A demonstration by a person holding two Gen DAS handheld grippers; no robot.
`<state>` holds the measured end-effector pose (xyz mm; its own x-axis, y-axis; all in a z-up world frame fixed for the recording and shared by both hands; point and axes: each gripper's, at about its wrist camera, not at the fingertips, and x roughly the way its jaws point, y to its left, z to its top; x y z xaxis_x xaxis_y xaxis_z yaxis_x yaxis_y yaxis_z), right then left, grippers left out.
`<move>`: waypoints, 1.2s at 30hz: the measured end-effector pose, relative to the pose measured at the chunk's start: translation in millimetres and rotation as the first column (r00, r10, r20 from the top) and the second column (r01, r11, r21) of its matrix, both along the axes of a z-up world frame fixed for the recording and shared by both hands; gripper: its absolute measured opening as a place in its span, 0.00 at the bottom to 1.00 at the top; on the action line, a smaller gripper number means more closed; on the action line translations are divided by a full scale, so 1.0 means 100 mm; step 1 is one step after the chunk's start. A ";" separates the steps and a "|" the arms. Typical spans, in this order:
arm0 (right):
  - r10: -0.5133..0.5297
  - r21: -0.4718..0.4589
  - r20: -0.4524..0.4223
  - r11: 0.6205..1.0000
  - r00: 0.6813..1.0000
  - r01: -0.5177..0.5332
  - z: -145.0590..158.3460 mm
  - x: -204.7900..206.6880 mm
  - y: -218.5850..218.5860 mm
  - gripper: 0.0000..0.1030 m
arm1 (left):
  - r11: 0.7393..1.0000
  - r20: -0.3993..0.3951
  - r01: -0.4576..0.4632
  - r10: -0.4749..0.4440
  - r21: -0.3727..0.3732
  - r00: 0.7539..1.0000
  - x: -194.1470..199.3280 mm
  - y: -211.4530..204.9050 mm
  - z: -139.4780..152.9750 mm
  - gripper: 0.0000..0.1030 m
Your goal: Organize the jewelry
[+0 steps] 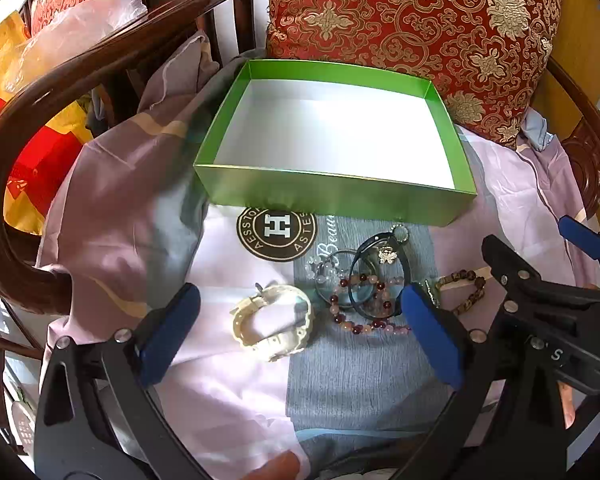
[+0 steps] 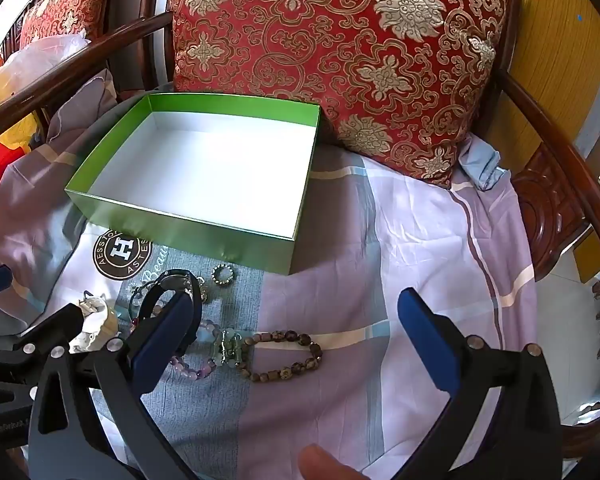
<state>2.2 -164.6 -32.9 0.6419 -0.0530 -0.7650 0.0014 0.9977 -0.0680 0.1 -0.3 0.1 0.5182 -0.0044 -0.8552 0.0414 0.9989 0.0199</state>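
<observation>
On the chair's bedsheet point(image 1: 236, 408), at six o'clock from the empty green box point(image 1: 332, 196), the white bracelet point(image 1: 274, 322), tangled beads point(image 1: 364, 300) and brown bracelet point(image 2: 286, 354) lie beneath both grippers point(image 1: 300, 332) point(image 2: 296, 344), fingers spread, holding nothing; hooking overlapped strands could drag neighbours.

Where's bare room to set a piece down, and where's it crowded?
Free: the whole floor of the green box; the sheet between box, cushion and right gripper. Crowded: the strip in front of the box, from cream bracelet through tangled bangles to brown bead bracelet.
</observation>
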 end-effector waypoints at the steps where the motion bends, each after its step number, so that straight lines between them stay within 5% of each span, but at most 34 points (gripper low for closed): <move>1: 0.000 0.000 0.001 1.000 1.000 0.000 0.00 0.00 0.00 0.99 | 1.000 0.001 0.001 -0.001 0.000 1.000 0.00 0.00 0.00 0.98; 36: 0.000 0.001 -0.003 1.000 1.000 0.000 -0.01 0.00 0.00 0.99 | 1.000 -0.006 0.001 -0.001 -0.002 1.000 -0.04 0.01 -0.13 0.98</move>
